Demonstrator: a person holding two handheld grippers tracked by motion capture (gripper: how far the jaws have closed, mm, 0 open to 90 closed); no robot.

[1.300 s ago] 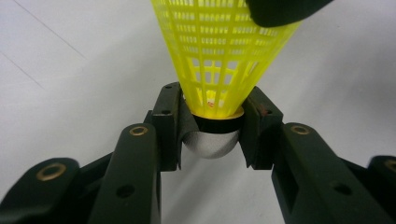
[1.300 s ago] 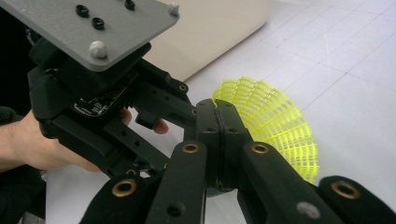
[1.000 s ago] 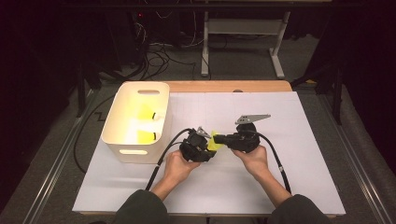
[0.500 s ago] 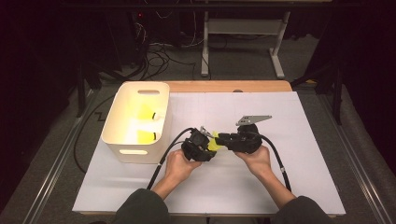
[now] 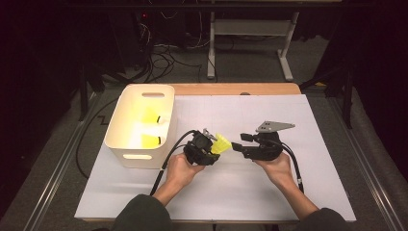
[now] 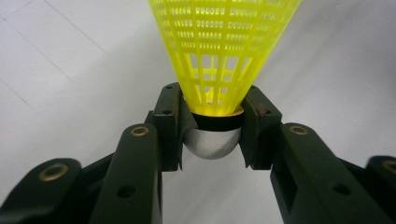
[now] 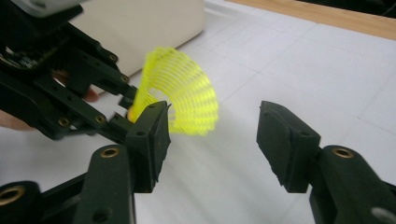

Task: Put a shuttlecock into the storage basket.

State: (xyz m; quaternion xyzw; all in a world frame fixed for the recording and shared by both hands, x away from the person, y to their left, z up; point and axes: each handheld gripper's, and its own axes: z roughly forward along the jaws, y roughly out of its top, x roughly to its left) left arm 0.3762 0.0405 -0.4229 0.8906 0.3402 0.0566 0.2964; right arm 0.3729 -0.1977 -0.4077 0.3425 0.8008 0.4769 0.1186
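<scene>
A yellow shuttlecock (image 6: 223,51) is held over a white-covered table by the left gripper (image 5: 206,147).

Its rounded base is clamped between the left gripper's jaws, the yellow skirt pointing toward the right gripper (image 5: 239,143), as seen in the high view. The right gripper's jaws have just been opening and now stand wide with nothing between them, just beside the skirt. The table (image 5: 288,115) is covered with a white sheet; a strip of bare wood is seen along its far edge. A cream bin (image 5: 126,129) with cut-out handles is placed at the left of the sheet, and yellow items (image 5: 148,115) are seen inside it. Beyond the table the room is dark, with cables (image 5: 163,57) on the floor and a pale metal stand (image 5: 250,29).
</scene>
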